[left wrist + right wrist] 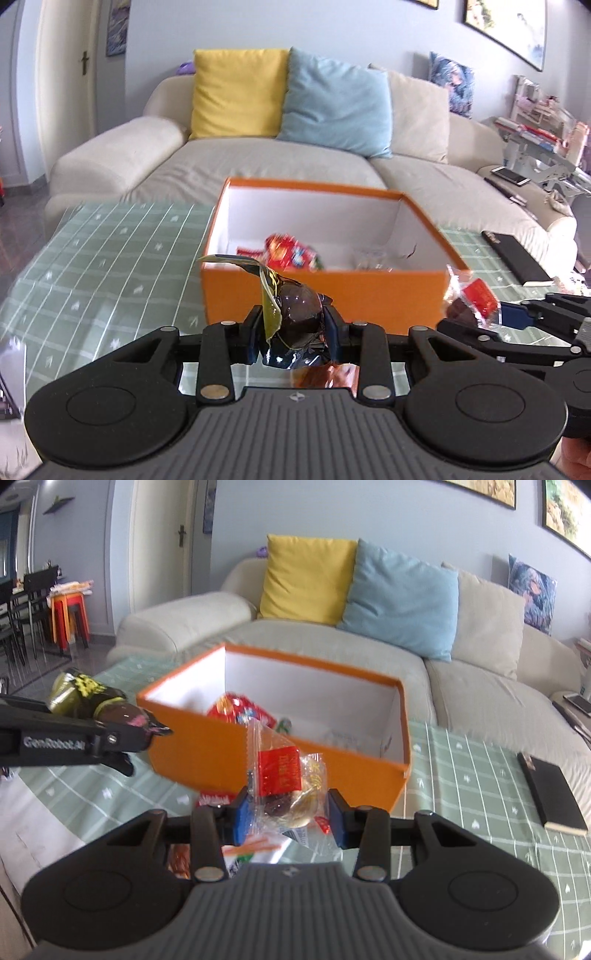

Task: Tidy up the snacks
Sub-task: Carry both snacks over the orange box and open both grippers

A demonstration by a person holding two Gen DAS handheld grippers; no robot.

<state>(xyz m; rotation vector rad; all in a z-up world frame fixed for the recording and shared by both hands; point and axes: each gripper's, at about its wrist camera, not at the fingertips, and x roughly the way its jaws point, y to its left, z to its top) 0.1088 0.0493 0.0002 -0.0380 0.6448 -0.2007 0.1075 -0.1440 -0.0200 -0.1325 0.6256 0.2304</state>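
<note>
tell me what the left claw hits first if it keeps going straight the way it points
Most likely the near orange wall of the box, which stands directly ahead of the left claw and the dark wrapped snack it grips. Depth is unclear, and it may clear the rim.

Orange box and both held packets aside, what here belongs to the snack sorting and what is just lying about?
Part of the job:
- orange box
- red snack bag inside it
- dark-wrapped snack in the left gripper
- clear packet in the right gripper

Lying about:
- black notebook on the table
- sofa cushions
- phone
</note>
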